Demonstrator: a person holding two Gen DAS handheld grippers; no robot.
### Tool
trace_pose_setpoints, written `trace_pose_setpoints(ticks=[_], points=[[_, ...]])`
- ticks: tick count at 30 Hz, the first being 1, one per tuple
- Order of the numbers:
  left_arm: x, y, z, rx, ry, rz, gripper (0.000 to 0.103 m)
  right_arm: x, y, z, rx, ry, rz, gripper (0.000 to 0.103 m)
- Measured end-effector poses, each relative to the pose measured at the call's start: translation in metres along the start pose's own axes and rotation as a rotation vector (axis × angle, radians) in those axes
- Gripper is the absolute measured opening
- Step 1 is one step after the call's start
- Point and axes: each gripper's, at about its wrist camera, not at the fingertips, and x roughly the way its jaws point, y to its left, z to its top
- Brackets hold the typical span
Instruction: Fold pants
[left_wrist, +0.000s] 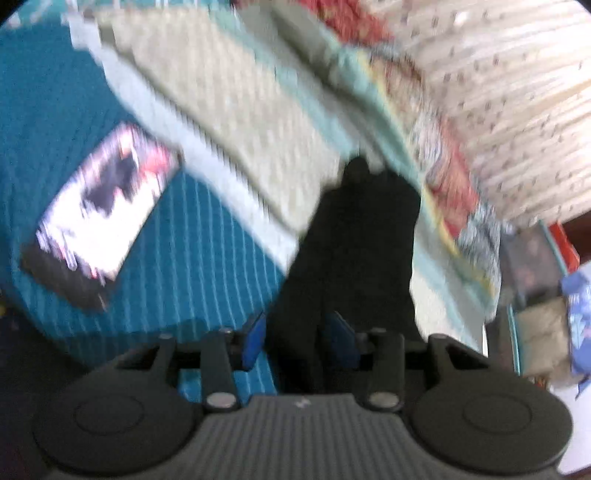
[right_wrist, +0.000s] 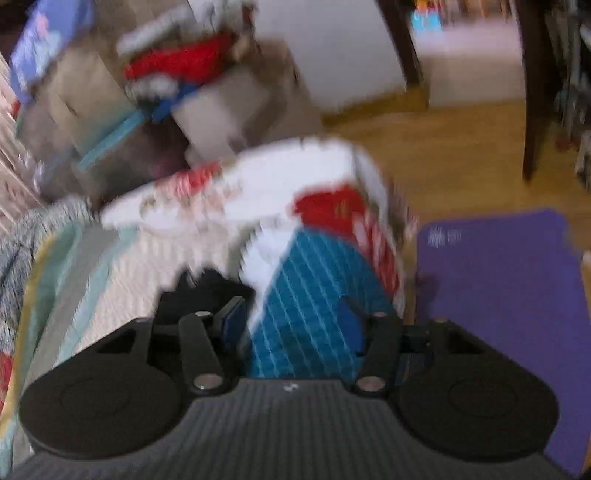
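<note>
The pants (left_wrist: 354, 258) are a dark, almost black strip of cloth lying on the bed, running up and away from the left gripper (left_wrist: 295, 339). The near end of the cloth sits right between that gripper's two blue pads (left_wrist: 255, 339). The picture is blurred, and I cannot tell whether the pads press on the cloth or only stand beside it.

From the right wrist view, a small dark bunch of the pants (right_wrist: 199, 291) shows just beyond the left finger of the right gripper (right_wrist: 291, 328). That gripper's jaws stand apart with nothing held; only the teal striped blanket (right_wrist: 314, 295) shows in the gap.

The teal blanket (left_wrist: 166, 258) lies under and to the left of the pants, with a phone (left_wrist: 103, 218), its screen lit, resting flat on it well apart from the cloth. Beyond the pants lies a pale quilt (left_wrist: 229, 122) with a light green border, and a flowered cover (left_wrist: 443, 166) runs along its far edge.

Past the bed's corner, a white and red box (right_wrist: 295, 192) sits by the teal blanket. A purple mat (right_wrist: 498, 295) lies on the wooden floor (right_wrist: 443, 166) to the right, and cardboard boxes (right_wrist: 221, 110) are piled further back.
</note>
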Motion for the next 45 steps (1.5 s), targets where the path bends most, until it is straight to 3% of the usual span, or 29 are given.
trace_pose_setpoints(ticks=[4,6,10,12,14,16,17,18,21,24,27,30,33,37,39,40,43,45], points=[[0.02,-0.013,0.034,0.056,-0.043,-0.009,0.043,-0.02,0.06,-0.004,-0.134,-0.024,0.175,0.058],[0.048,-0.035,0.053,0.151,-0.076,0.007,0.058,-0.029,0.094,-0.02,-0.219,0.02,0.294,0.058],[0.123,-0.074,0.088,0.221,-0.036,-0.003,0.066,-0.04,0.153,-0.083,-0.347,0.187,0.475,0.058],[0.159,-0.095,0.099,0.251,-0.012,0.002,0.089,-0.044,0.173,-0.127,-0.394,0.294,0.537,0.058],[0.196,-0.114,0.106,0.293,-0.018,0.058,0.097,-0.045,0.189,-0.163,-0.45,0.381,0.578,0.058],[0.219,-0.123,0.112,0.311,-0.022,0.068,0.076,-0.05,0.207,-0.193,-0.525,0.449,0.6,0.058],[0.227,-0.126,0.113,0.321,-0.007,0.047,0.034,-0.053,0.217,-0.208,-0.568,0.481,0.613,0.058],[0.232,-0.126,0.11,0.325,0.022,0.031,0.012,-0.057,0.229,-0.22,-0.613,0.505,0.632,0.058],[0.205,-0.126,0.086,0.401,0.029,-0.071,0.012,-0.07,0.269,-0.241,-0.769,0.513,0.695,0.057],[0.144,-0.108,0.047,0.455,0.018,-0.163,0.012,-0.077,0.319,-0.247,-0.877,0.486,0.767,0.057],[0.097,-0.071,0.008,0.412,0.013,-0.147,0.012,-0.081,0.371,-0.265,-0.956,0.505,0.847,0.058],[0.079,-0.031,-0.013,0.283,0.044,-0.105,0.012,-0.073,0.411,-0.308,-1.034,0.535,0.907,0.058],[0.072,-0.008,-0.017,0.15,0.032,-0.123,0.012,-0.058,0.446,-0.363,-1.06,0.595,0.875,0.059],[0.067,-0.01,-0.016,0.153,0.006,-0.11,0.012,-0.037,0.479,-0.428,-1.031,0.697,0.782,0.065],[0.067,-0.013,-0.018,0.16,0.009,-0.103,0.012,-0.032,0.483,-0.446,-0.984,0.777,0.737,0.046],[0.068,-0.014,-0.017,0.164,0.01,-0.101,0.012,-0.036,0.486,-0.45,-1.009,0.74,0.717,0.016],[0.072,-0.023,-0.01,0.189,0.002,-0.099,0.012,-0.055,0.487,-0.428,-1.009,0.673,0.77,0.013],[0.071,-0.027,-0.001,0.201,-0.009,-0.109,0.012,-0.058,0.486,-0.381,-0.913,0.61,0.822,0.013]])
